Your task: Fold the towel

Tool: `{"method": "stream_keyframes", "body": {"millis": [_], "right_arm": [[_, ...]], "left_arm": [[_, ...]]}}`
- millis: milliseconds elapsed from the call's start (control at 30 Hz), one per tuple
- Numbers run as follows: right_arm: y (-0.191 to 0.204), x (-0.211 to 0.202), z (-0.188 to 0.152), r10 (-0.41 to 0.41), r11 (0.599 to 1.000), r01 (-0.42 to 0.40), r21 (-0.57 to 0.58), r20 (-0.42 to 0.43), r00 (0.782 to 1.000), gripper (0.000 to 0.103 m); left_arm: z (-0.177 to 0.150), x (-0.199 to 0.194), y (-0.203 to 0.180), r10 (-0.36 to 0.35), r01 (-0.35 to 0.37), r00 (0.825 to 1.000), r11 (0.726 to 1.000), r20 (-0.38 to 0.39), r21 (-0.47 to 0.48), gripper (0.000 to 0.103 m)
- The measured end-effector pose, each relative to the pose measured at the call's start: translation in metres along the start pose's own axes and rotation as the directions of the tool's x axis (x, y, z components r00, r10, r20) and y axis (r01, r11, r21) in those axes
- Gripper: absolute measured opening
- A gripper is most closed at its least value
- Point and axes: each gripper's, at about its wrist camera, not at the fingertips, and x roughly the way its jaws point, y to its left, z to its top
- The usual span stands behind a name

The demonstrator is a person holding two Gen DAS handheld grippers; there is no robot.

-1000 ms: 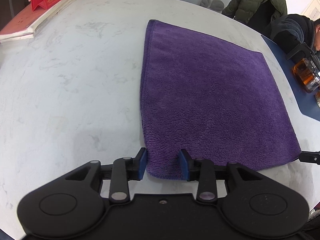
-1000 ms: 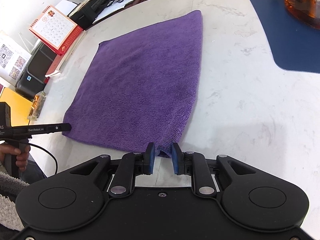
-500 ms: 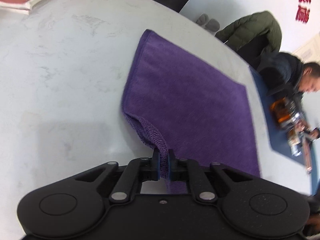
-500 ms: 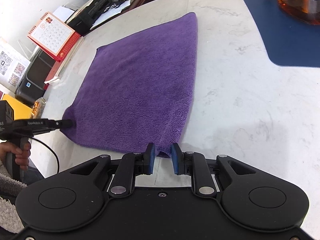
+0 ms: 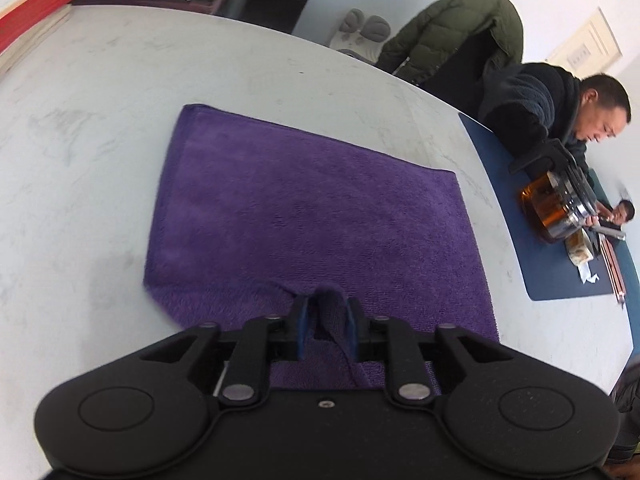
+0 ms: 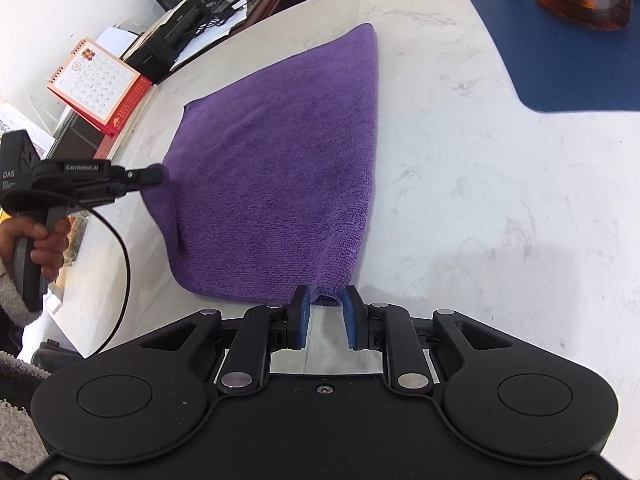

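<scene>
The left gripper has the near left corner of the purple terry-cloth towel and is on the move! A second ago that corner lay flat between wide-apart jaws; they snapped together on it, have just been easing apart a little, yet a bunched ridge of cloth sits clamped between the blue pads. From the right wrist view the corner is lifted off the white marble-look surface, with a drape of fabric hanging below the tool, so the first fold is under way on that side.

The right gripper hasn't budged: its jaws stand slightly apart, straddling the near right corner, which lies just ahead of and between the pads without being pinched. That corner is flat on the surface.

The towel itself looks soft and thick, with a stitched hem. Ahead of the left gripper it spreads out smooth; only the raised corner is rumpled. My read: the right side needs to clamp on soon, or the fold will run crooked.
</scene>
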Motion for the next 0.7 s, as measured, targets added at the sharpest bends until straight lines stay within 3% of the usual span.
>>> {"method": "stream_keyframes", "body": {"millis": [233, 333, 433, 533, 633, 700], "right_arm": [[-0.002, -0.003, -0.004, -0.012, 1.000, 0.012, 0.014, 0.003, 1.000, 0.017], [-0.004, -0.004, -0.005, -0.017, 1.000, 0.017, 0.017, 0.002, 1.000, 0.017], [-0.006, -0.006, -0.003, -0.017, 1.000, 0.017, 0.015, 0.002, 1.000, 0.017], [-0.007, -0.006, 0.002, -0.013, 1.000, 0.013, 0.011, 0.004, 1.000, 0.017], [-0.005, -0.004, 0.010, -0.015, 1.000, 0.015, -0.011, 0.005, 1.000, 0.017], [-0.003, -0.004, 0.014, -0.017, 1.000, 0.017, -0.018, 0.006, 1.000, 0.017]], "left_arm": [[0.009, -0.003, -0.004, -0.033, 0.032, 0.999, 0.999, 0.037, 0.033, 0.027], [0.008, -0.014, -0.003, -0.037, 0.032, 0.998, 0.994, 0.055, 0.103, 0.030], [0.005, -0.019, -0.004, -0.013, 0.002, 0.999, 0.966, 0.038, 0.260, 0.033], [0.001, -0.015, -0.013, 0.048, -0.048, 0.999, 0.845, 0.015, 0.533, 0.033], [0.002, -0.007, -0.018, 0.031, -0.007, 0.999, 0.730, -0.023, 0.683, 0.033], [0.006, -0.001, -0.019, 0.007, 0.040, 0.998, 0.689, -0.062, 0.723, 0.034]]}}
